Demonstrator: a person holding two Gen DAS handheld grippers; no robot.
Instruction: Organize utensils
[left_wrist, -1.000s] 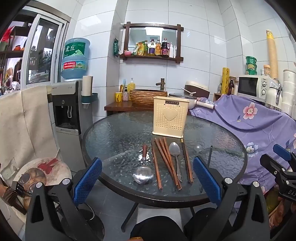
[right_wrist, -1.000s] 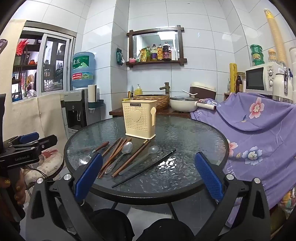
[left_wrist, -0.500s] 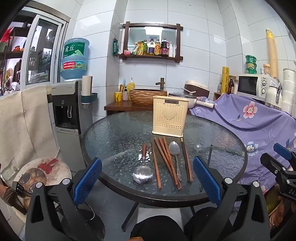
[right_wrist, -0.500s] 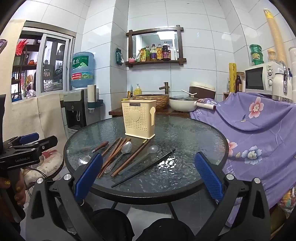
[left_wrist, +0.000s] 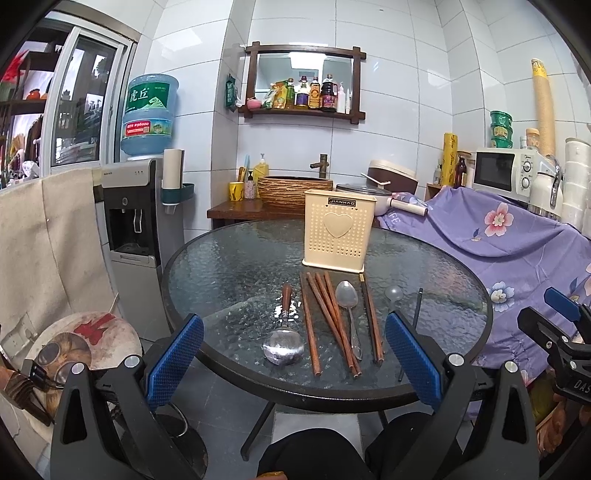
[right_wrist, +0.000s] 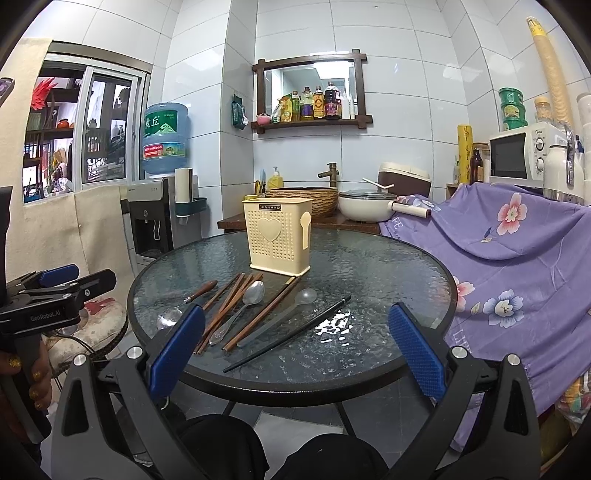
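Note:
A cream perforated utensil holder (left_wrist: 338, 232) (right_wrist: 277, 236) stands upright on the round glass table (left_wrist: 229, 266) (right_wrist: 388, 266). In front of it lie a wooden-handled ladle (left_wrist: 283, 332) (right_wrist: 184, 300), several brown chopsticks (left_wrist: 327, 317) (right_wrist: 229, 302), a steel spoon (left_wrist: 349, 310) (right_wrist: 240, 310), a clear spoon (left_wrist: 393, 293) (right_wrist: 288, 314) and a black chopstick (left_wrist: 417, 304) (right_wrist: 288, 334). My left gripper (left_wrist: 291, 365) is open, held back from the table's near edge. My right gripper (right_wrist: 295, 354) is also open, near the front rim, with nothing between its fingers.
A water dispenser (left_wrist: 133, 236) stands left of the table and a stool with a patterned cushion (left_wrist: 85, 343) sits at lower left. A purple floral cloth (left_wrist: 517, 243) covers furniture on the right. A wash basin (left_wrist: 295, 188) and pot (right_wrist: 364, 210) sit behind the table.

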